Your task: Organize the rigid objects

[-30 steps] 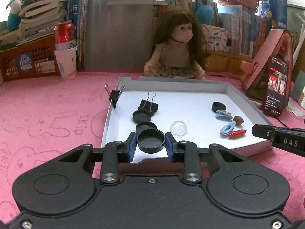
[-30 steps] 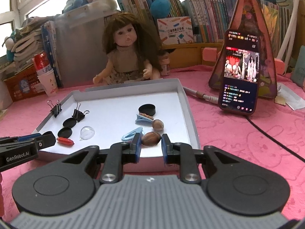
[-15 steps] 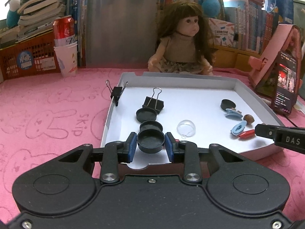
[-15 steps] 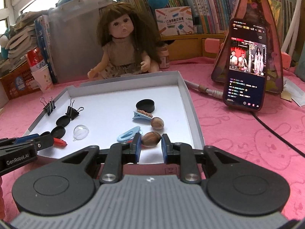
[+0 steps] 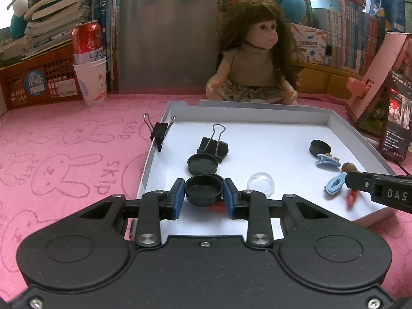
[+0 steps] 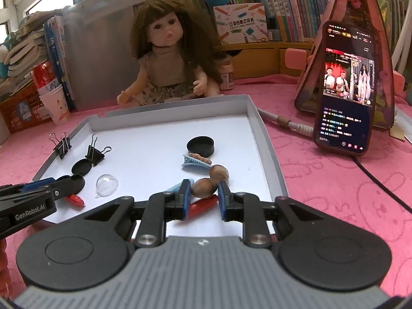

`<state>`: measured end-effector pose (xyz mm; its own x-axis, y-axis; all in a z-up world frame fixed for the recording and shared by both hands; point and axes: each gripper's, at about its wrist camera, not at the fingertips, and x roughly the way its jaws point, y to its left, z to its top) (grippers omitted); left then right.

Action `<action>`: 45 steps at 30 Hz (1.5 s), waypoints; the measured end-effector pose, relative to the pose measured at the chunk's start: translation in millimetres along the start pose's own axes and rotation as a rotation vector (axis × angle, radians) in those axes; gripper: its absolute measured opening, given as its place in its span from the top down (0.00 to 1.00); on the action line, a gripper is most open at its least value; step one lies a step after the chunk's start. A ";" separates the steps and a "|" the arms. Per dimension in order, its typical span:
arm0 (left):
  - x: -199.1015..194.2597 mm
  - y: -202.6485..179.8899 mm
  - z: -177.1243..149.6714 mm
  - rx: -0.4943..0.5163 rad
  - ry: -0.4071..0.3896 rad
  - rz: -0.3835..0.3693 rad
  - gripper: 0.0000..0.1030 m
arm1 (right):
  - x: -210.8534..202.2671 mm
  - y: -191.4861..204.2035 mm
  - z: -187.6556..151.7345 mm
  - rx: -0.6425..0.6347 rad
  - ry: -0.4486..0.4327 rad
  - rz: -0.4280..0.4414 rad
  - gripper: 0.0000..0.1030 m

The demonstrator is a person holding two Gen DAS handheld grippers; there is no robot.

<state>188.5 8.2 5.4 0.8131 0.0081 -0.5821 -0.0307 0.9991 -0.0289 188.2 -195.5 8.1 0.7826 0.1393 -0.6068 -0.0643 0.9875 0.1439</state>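
Observation:
My left gripper [image 5: 204, 195] is shut on a black round cap [image 5: 204, 189], held over the near left part of the white tray [image 5: 257, 108]. My right gripper [image 6: 204, 197] is shut on a brown nut [image 6: 203, 187], held over the tray's [image 6: 267, 139] near right part. In the tray lie another black cap [image 5: 202, 163], two black binder clips [image 5: 213, 146], a clear dome [image 5: 260, 182], a black lid [image 6: 200, 145], blue hair clips [image 6: 195, 162], a second nut [image 6: 219, 172] and red pieces [image 6: 203, 204].
A doll [image 5: 255, 59] sits behind the tray. A phone on a pink stand [image 6: 347, 90] with a cable is at the right. A paper cup with a red can [image 5: 90, 77], an orange crate and books line the back left. Pink cloth covers the table.
Both grippers have moved forward over the tray with their objects still held. A red piece now shows under each gripper.

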 end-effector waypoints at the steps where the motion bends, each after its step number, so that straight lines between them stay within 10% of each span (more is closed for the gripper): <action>1: -0.1 0.0 0.1 0.001 0.000 0.000 0.71 | 0.7 -0.2 0.2 0.001 0.002 -0.002 0.74; 8: -1.0 -1.0 0.1 0.008 -0.002 -0.003 0.69 | 2.9 -2.1 -2.5 0.001 0.010 -0.011 0.69; 24: -30.3 -6.9 2.9 0.035 -0.055 -0.038 0.27 | -15.5 5.7 0.0 -0.035 -0.047 -0.021 0.25; 45: -70.9 3.3 -18.9 0.042 -0.047 -0.069 0.20 | -53.4 6.7 -19.8 -0.053 -0.085 -0.047 0.04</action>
<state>119.7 10.1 31.2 0.8391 -0.0596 -0.5408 0.0496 0.9982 -0.0330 133.8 -194.9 26.0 0.8350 0.0881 -0.5432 -0.0573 0.9957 0.0734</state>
